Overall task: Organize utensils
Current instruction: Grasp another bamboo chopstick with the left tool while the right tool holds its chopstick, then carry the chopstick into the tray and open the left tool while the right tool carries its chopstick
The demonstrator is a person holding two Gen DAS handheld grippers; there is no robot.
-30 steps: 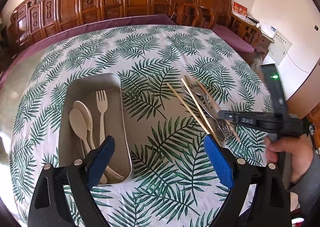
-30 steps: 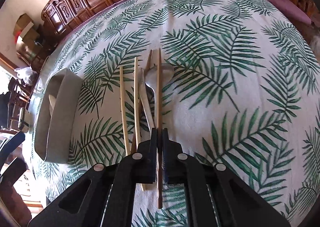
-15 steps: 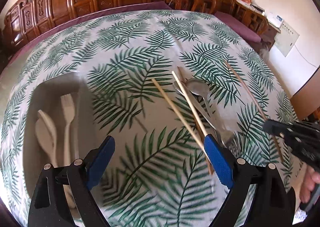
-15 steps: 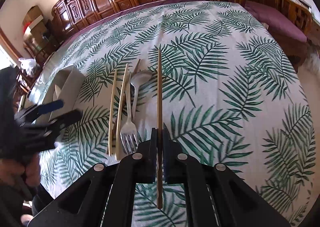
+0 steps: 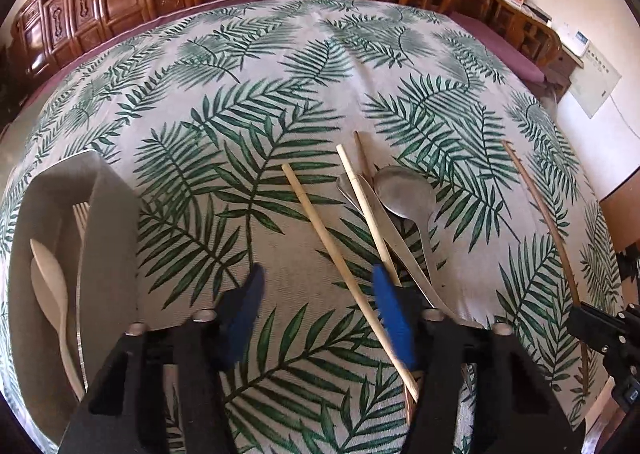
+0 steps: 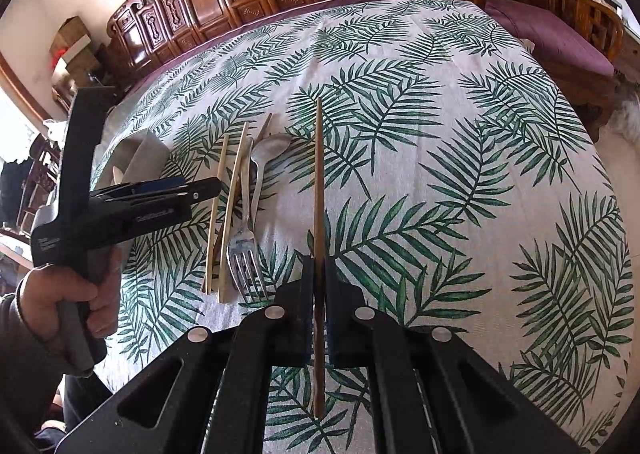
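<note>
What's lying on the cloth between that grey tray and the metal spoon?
Two pale chopsticks lie between tray and spoon; otherwise bare tablecloth, per the left wrist view.

Daylight fills both views, soft and even; in the right wrist view a blown-out white patch sits at the far left edge. Shadows are faint – thin ones under the utensils. Fisheye distortion bulges the table (image 5: 304,65) into a dome, and black vignette cuts every corner. In the left wrist view the blue fingers (image 5: 394,318) smear with motion blur – the rest stays sharp.
</note>
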